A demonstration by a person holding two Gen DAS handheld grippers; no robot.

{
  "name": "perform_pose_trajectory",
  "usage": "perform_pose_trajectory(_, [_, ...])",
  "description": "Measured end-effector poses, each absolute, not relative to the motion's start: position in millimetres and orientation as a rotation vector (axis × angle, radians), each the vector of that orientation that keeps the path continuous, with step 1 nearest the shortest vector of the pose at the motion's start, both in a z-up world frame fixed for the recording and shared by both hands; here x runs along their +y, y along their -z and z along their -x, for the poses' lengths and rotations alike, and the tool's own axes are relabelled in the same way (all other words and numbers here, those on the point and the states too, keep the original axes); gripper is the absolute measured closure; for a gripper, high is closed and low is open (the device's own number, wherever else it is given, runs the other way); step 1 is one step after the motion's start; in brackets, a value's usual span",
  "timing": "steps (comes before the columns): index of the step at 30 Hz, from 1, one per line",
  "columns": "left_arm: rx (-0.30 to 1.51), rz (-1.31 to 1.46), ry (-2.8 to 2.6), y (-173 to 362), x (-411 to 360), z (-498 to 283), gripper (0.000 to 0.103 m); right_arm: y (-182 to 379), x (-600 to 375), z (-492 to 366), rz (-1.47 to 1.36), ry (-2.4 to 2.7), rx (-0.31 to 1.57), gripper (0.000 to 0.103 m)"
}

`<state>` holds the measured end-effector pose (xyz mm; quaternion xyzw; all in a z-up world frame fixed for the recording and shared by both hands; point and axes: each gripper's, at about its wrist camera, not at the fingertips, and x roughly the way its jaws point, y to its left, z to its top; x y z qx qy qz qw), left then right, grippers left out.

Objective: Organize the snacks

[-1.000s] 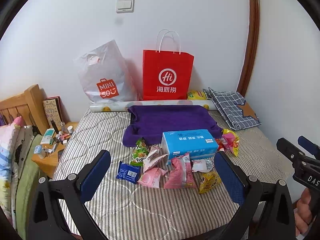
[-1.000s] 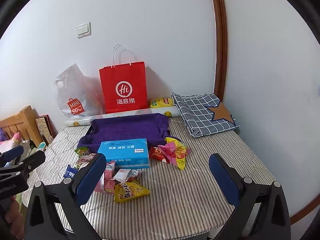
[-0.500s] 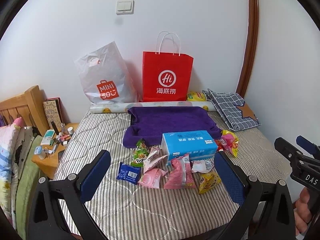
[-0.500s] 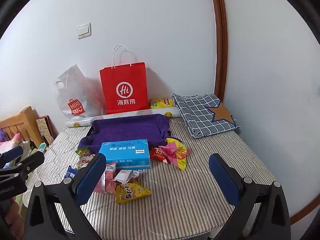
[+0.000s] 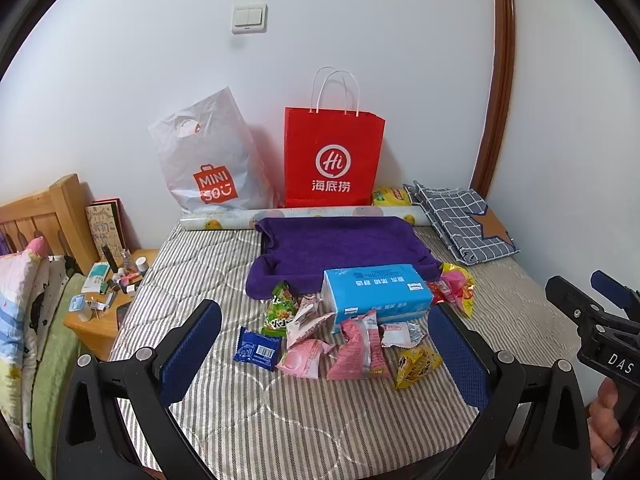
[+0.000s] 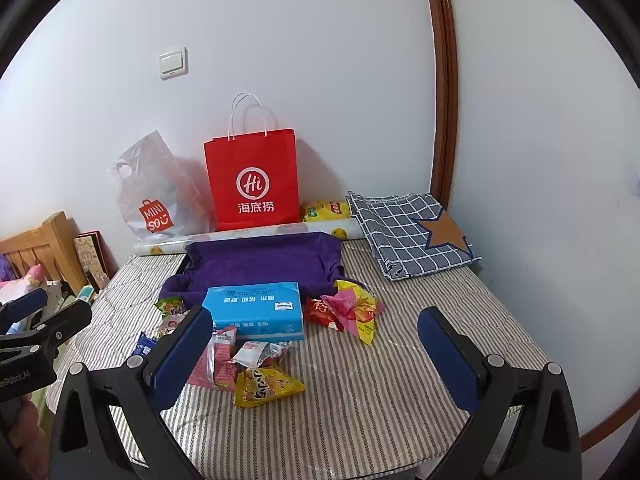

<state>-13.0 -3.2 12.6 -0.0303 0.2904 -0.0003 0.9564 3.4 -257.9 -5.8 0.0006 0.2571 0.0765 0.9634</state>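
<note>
Both views have crept slightly nearer the snacks on the bed; left gripper and right gripper hover, jaws spread wide, holding nothing.

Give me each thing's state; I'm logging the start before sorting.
left gripper: open, empty, above the mattress
right gripper: open, empty
red paper bag: upright against the wall
blue tissue box: lying flat
purple towel: spread out
snack packets: loose, scattered
</note>
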Motion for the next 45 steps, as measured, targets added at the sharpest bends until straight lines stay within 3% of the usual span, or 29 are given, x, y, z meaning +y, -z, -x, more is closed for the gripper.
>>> perform_pose_trajectory(45, [0.576,0.073,0.016,-9.5,0.0,16.6,0.001,6.2,-257.0,-1.0,0.0,-0.167,0.509,0.0])
